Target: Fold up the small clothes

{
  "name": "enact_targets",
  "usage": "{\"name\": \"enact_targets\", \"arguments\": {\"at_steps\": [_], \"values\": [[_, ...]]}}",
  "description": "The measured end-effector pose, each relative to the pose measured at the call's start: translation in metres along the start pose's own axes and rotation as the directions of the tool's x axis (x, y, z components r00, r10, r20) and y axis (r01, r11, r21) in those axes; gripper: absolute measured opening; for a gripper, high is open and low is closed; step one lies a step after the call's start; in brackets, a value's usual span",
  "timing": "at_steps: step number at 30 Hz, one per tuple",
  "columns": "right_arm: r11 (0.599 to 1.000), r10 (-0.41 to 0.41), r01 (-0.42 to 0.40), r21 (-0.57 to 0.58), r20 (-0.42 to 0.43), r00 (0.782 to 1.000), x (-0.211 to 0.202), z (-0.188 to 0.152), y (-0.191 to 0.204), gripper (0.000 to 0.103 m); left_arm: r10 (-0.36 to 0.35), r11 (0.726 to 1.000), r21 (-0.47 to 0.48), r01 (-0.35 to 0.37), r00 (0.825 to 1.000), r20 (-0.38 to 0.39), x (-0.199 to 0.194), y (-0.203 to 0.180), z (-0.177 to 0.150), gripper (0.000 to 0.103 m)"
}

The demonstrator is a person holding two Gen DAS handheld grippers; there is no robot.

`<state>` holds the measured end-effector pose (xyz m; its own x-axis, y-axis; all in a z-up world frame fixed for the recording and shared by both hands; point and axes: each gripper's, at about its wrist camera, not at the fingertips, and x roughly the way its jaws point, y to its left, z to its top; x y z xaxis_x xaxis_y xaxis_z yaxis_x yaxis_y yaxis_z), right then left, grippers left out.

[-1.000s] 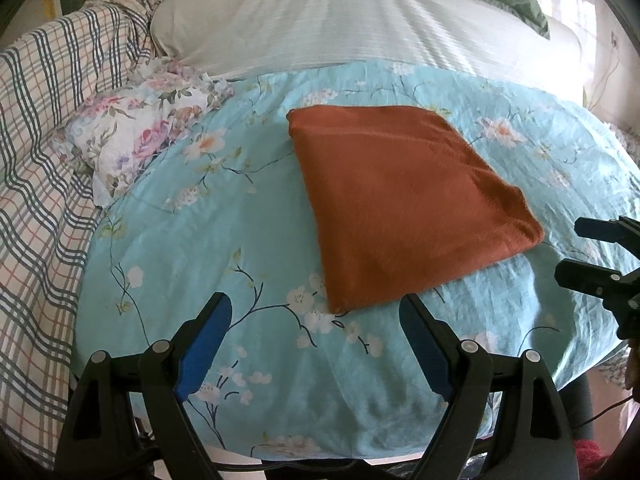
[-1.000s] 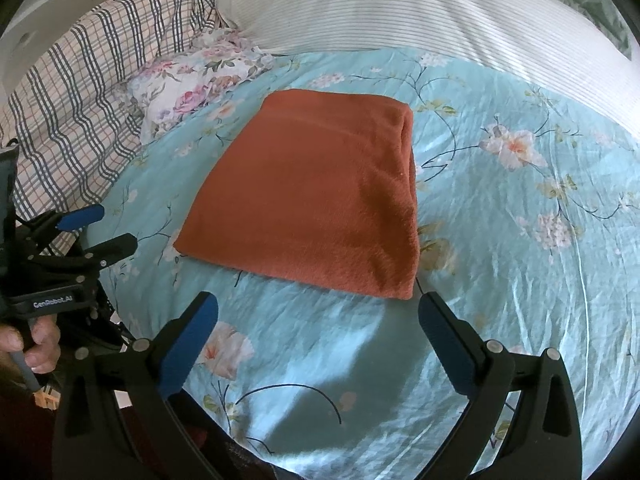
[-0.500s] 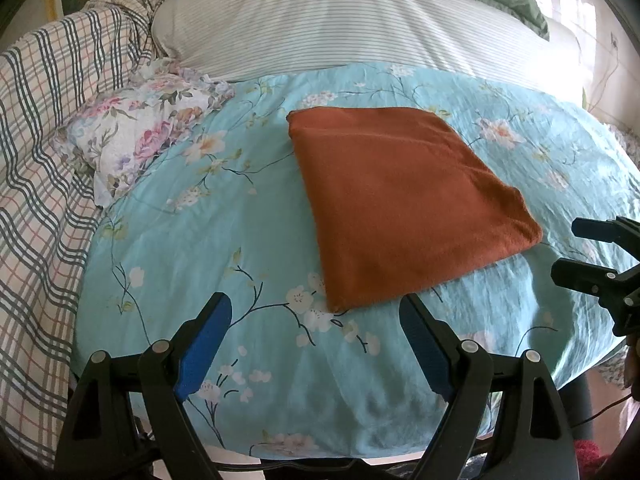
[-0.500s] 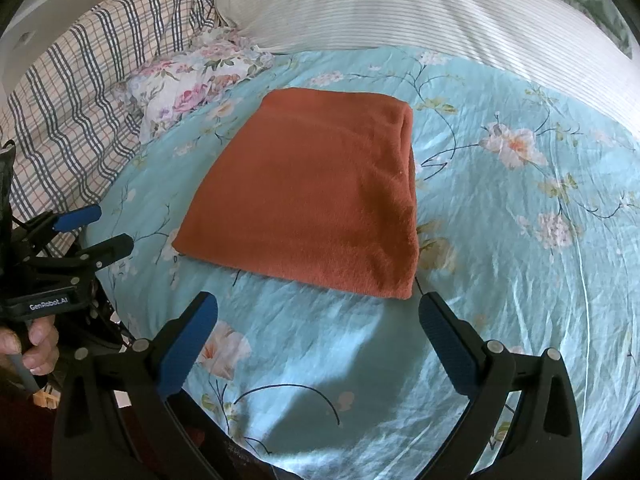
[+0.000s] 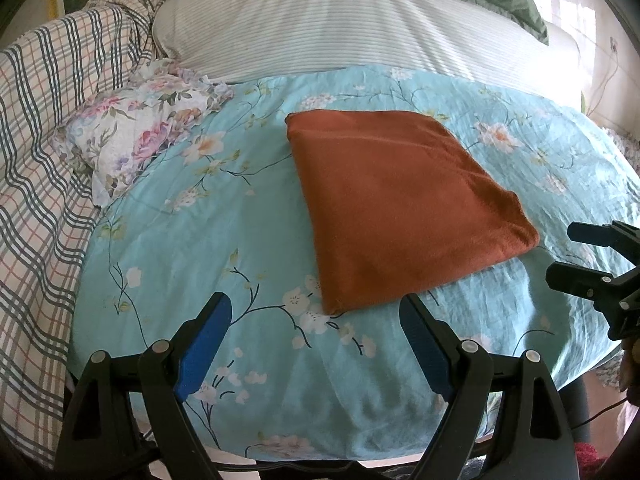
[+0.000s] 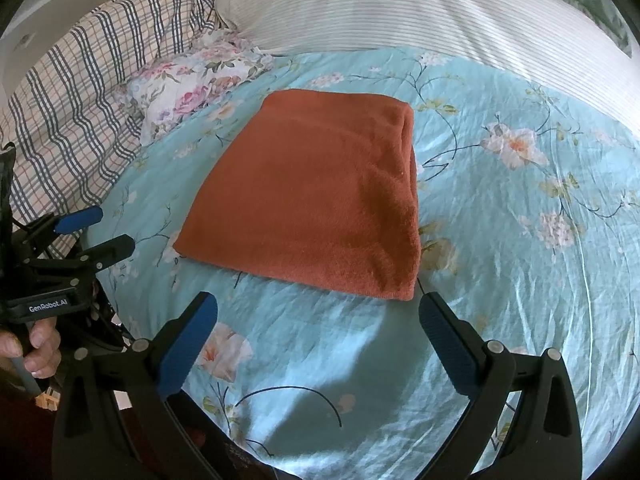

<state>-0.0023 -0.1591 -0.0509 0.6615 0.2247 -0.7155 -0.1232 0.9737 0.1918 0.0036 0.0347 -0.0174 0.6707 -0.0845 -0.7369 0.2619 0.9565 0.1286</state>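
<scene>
While both grippers, left gripper (image 5: 314,340) and right gripper (image 6: 318,338), are held apart and empty, a folded rust towel (image 5: 396,208) is seen mid-bed (image 5: 224,208); its layers are hidden.

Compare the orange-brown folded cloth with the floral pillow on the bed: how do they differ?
The orange-brown cloth is plain; the floral pillow is patterned with pink flowers. The cloth lies flat mid-bedspread; the pillow sits plump and crumpled at its edge, against the plaid bedding. Both rest untouched.
</scene>
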Motion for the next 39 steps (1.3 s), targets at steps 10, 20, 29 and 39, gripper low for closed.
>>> {"name": "enact_targets", "arguments": {"at_steps": [10, 20, 29, 39], "values": [[1.000, 0.009, -0.009, 0.010, 0.022, 1.000, -0.002, -0.001, 0.000, 0.101, -0.006, 1.000, -0.021, 0.006, 1.000, 0.001, -0.001, -0.001, -0.002, 0.086], [1.000, 0.013, -0.013, 0.009, 0.028, 1.000, 0.003, -0.006, 0.006, 0.101, -0.024, 0.998, -0.052, 0.025, 1.000, 0.014, -0.002, -0.001, -0.005, 0.086], [1.000, 0.012, -0.013, 0.023, 0.038, 0.999, 0.008, -0.010, 0.006, 0.101, -0.019, 0.996, -0.092, 0.023, 0.999, 0.044, 0.000, 0.002, -0.011, 0.086], [0.999, 0.003, -0.005, 0.039, 0.044, 0.999, 0.008, -0.014, 0.004, 0.101, -0.020, 0.998, -0.066, 0.023, 0.999, 0.043, 0.002, -0.004, -0.014, 0.086]]}}
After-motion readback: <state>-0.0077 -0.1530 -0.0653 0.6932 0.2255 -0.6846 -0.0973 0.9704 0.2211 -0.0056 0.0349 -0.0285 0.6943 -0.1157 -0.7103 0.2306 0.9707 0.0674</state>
